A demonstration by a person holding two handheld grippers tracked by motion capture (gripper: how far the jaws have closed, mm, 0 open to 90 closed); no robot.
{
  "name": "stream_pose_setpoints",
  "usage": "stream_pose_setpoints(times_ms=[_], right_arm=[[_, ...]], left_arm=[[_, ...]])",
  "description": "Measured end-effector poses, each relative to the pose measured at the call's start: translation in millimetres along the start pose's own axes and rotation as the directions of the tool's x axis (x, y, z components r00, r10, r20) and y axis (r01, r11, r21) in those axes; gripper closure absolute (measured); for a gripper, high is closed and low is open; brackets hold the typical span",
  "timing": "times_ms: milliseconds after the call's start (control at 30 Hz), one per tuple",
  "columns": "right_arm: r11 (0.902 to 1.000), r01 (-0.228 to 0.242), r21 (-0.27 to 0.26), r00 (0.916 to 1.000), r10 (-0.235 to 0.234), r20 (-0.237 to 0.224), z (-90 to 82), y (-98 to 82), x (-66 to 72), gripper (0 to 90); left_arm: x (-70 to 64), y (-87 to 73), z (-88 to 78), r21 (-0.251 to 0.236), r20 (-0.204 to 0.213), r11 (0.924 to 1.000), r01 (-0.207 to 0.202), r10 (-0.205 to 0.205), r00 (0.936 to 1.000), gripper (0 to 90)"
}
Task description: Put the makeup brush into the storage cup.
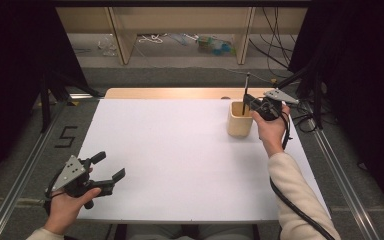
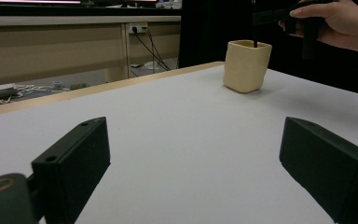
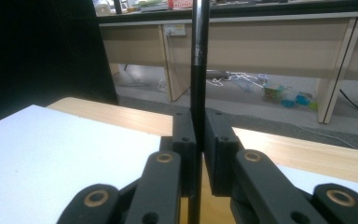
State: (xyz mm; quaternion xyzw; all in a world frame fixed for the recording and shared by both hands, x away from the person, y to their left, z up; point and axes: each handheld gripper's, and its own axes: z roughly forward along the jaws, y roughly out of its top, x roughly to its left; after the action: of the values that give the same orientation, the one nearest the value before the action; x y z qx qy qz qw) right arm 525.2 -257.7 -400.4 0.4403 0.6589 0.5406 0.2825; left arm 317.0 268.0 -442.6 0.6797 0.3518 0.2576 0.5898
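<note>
So the right claw is clamped tight on a thin black stick, looks like a brush or pen handle, hard to tell which. The stick stands upright between its jaws, lower end down inside the cream square cup right below that claw, at the far right of the white tabletop. The left claw hangs well apart from the cup at the near left edge, jaws spread wide with nothing between them.
</note>
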Motion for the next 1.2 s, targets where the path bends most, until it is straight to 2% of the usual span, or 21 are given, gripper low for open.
stream_pose_setpoints(times_ms=[1200], right_arm=[[0.9997,0.016,0.018,0.9998,-0.016,0.009,3.0,-5.7,-2.8,84.3]], left_arm=[[0.0,-0.1,0.1,0.000,0.001,1.0000,0.002,-0.002,1.0000,8.2]])
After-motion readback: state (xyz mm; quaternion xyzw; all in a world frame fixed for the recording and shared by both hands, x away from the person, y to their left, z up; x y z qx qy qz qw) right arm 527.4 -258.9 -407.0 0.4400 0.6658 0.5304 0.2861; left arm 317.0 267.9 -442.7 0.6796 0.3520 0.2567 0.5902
